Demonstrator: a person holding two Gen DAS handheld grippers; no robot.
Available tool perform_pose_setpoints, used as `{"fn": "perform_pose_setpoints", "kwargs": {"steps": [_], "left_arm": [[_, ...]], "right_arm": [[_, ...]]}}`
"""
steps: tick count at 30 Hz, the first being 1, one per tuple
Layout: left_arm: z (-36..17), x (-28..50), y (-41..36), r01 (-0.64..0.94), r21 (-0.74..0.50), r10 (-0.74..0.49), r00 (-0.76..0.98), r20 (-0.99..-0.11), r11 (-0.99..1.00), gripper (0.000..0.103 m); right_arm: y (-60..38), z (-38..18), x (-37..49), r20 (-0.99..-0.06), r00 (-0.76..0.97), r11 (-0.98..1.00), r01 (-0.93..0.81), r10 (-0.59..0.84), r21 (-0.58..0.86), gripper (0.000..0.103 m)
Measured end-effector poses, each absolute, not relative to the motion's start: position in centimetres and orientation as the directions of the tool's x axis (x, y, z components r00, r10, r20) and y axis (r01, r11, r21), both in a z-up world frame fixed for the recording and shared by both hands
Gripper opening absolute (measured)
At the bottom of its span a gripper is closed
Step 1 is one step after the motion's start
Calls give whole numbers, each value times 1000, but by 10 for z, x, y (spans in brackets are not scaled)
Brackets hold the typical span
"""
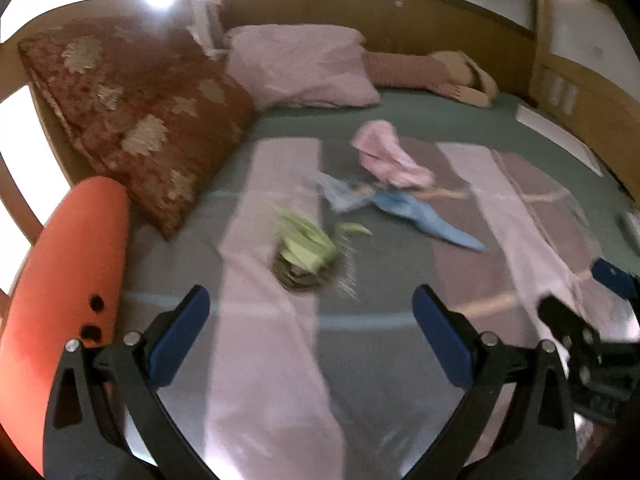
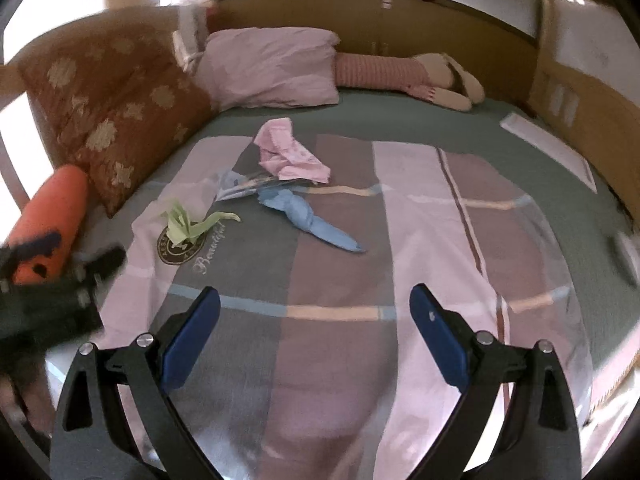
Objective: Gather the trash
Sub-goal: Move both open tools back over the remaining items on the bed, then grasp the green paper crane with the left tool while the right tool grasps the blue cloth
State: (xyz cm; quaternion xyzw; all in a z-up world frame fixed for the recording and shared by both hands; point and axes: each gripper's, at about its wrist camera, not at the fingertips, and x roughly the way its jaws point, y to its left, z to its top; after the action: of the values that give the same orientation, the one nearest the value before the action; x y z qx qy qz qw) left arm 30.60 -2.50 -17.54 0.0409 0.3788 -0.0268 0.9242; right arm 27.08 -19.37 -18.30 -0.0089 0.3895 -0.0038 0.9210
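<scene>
Crumpled trash lies on the bedspread (image 2: 340,264): a green scrap (image 1: 308,242) (image 2: 192,222), a blue twisted wad (image 1: 416,210) (image 2: 312,218), a pink crumpled piece (image 1: 390,158) (image 2: 288,152) and a printed wrapper (image 2: 244,186) beside the blue wad. My left gripper (image 1: 310,322) is open and empty above the bed, just short of the green scrap. My right gripper (image 2: 314,324) is open and empty, well short of the blue wad. Each gripper shows at the edge of the other's view, the right one (image 1: 592,340) and the left one (image 2: 52,292).
A red patterned cushion (image 1: 136,120) and an orange bolster (image 1: 68,280) lie at the left. A pink pillow (image 1: 304,64) and a stuffed toy (image 1: 436,74) lie at the wooden headboard (image 1: 400,20). A white flat object (image 1: 556,138) lies at the right edge.
</scene>
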Motion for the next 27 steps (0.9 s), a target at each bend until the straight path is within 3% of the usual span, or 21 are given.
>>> {"fn": "perform_pose_setpoints", "kwargs": {"steps": [9, 15, 20, 22, 24, 27], "left_arm": [[-240, 400, -15, 86, 30, -27, 591, -806, 996, 100], [-281, 434, -25, 57, -8, -37, 526, -850, 998, 100], [-299, 455, -26, 14, 11, 2, 526, -851, 1000, 100], [-302, 461, -26, 14, -1, -8, 532, -847, 1000, 94], [-304, 463, -28, 32, -11, -27, 538, -842, 999, 78], [-303, 462, -32, 66, 28, -14, 566, -824, 997, 59]], "right_arm": [[-180, -246, 365, -791, 612, 995, -71, -9, -66, 91], [-189, -272, 426, -810, 586, 998, -59, 16, -23, 86], [-194, -290, 465, -834, 550, 998, -70, 42, 4, 70], [-195, -299, 475, -841, 539, 998, -66, 53, 20, 64], [-191, -302, 476, -826, 562, 997, -82, 50, 5, 61], [-184, -301, 474, -813, 579, 992, -126, 57, -20, 39]]}}
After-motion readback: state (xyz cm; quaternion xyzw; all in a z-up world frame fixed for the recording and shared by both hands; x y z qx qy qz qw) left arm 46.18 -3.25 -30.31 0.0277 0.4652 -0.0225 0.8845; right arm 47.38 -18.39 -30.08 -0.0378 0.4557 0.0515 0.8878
